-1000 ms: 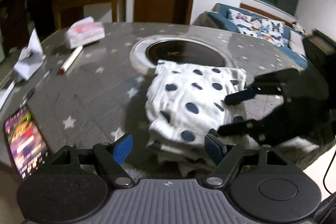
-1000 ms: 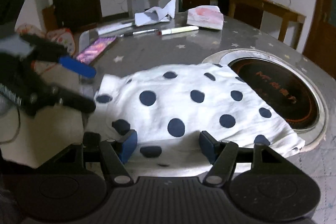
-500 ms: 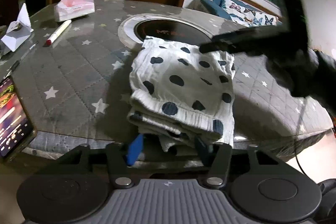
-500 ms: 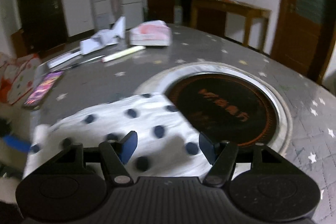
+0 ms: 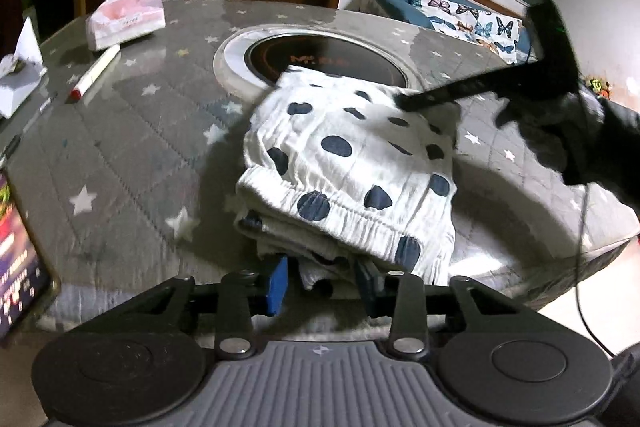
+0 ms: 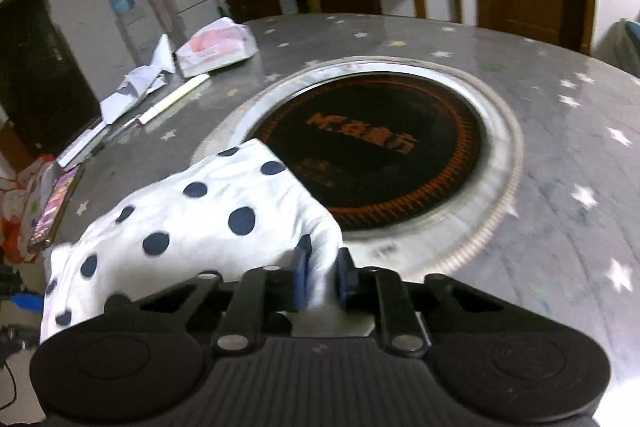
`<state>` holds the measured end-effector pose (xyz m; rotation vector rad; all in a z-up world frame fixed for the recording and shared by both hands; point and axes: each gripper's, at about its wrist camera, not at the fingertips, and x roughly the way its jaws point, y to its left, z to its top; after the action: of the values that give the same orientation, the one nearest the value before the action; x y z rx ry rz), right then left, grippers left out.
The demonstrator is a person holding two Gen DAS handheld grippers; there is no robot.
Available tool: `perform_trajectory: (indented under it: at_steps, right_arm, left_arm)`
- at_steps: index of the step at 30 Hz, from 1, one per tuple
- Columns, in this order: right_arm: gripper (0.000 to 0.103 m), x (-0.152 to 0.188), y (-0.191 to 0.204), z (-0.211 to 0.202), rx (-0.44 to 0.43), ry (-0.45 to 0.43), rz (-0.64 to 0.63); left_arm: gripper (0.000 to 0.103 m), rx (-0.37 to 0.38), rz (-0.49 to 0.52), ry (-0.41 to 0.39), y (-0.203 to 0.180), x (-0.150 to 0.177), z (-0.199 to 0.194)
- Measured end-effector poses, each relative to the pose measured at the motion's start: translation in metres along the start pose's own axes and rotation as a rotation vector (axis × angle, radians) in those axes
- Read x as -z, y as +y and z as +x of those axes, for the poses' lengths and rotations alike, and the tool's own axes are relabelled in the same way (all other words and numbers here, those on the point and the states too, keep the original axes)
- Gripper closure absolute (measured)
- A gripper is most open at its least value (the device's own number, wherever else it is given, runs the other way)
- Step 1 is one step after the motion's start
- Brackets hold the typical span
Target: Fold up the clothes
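Observation:
The white garment with dark blue dots lies folded in several layers on the grey star-patterned table, its far edge on the round cooktop. My left gripper is closed on the garment's lower layers at its near edge. My right gripper is shut on the garment's far corner by the cooktop rim. The right gripper also shows in the left wrist view, its dark fingers on the cloth's far right corner.
A round black cooktop sits in the table's middle. A tissue pack, a white marker and folded paper lie at the left. A lit phone rests at the near left edge. A cable hangs at right.
Both grippers have closed from open onto the garment. The left moved in to its near edge; the right swung round to the far corner by the cooktop.

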<state>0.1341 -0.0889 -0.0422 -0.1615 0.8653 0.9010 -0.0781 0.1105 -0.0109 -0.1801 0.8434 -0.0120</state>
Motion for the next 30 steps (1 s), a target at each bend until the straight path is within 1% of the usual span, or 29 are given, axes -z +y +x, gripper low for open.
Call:
perform_trajectory:
  at_steps: [3, 6, 12, 16, 17, 18, 20, 21, 23, 25, 27, 30]
  right_arm:
    - [0.095, 0.015, -0.010, -0.020, 0.052, -0.018, 0.030]
    - [0.095, 0.033, -0.023, -0.042, 0.118, -0.038, 0.075]
    - [0.096, 0.075, -0.042, -0.087, 0.265, -0.070, 0.183]
    - [0.096, 0.103, -0.048, -0.113, 0.337, -0.075, 0.240]
    - [0.095, 0.108, -0.049, -0.117, 0.347, -0.074, 0.247]
    - [0.092, 0.112, -0.049, -0.121, 0.357, -0.073, 0.253]
    - [0.089, 0.115, -0.046, -0.128, 0.375, -0.079, 0.244]
    - [0.087, 0.115, -0.043, -0.133, 0.381, -0.092, 0.235]
    - [0.087, 0.109, -0.036, -0.139, 0.387, -0.126, 0.210]
    - [0.087, 0.098, -0.028, -0.140, 0.366, -0.159, 0.175]
    - [0.086, 0.085, -0.018, -0.133, 0.312, -0.178, 0.131]
    - [0.086, 0.066, 0.000, -0.111, 0.212, -0.183, 0.064]
  left_arm:
    - [0.069, -0.005, 0.024, -0.011, -0.003, -0.010, 0.009]
    - [0.071, 0.010, 0.055, -0.025, -0.009, -0.024, 0.022]
    - [0.071, 0.067, 0.137, -0.038, -0.035, -0.054, 0.054]
    - [0.071, 0.108, 0.168, -0.030, -0.049, -0.072, 0.073]
    - [0.071, 0.112, 0.169, -0.026, -0.051, -0.076, 0.075]
    - [0.071, 0.115, 0.172, -0.027, -0.052, -0.080, 0.076]
    - [0.071, 0.114, 0.182, -0.045, -0.053, -0.085, 0.071]
    - [0.070, 0.111, 0.185, -0.058, -0.052, -0.088, 0.068]
    - [0.069, 0.105, 0.188, -0.084, -0.051, -0.095, 0.061]
    - [0.067, 0.098, 0.182, -0.101, -0.050, -0.101, 0.057]
    - [0.067, 0.096, 0.175, -0.111, -0.052, -0.106, 0.055]
    - [0.067, 0.108, 0.175, -0.107, -0.060, -0.111, 0.060]
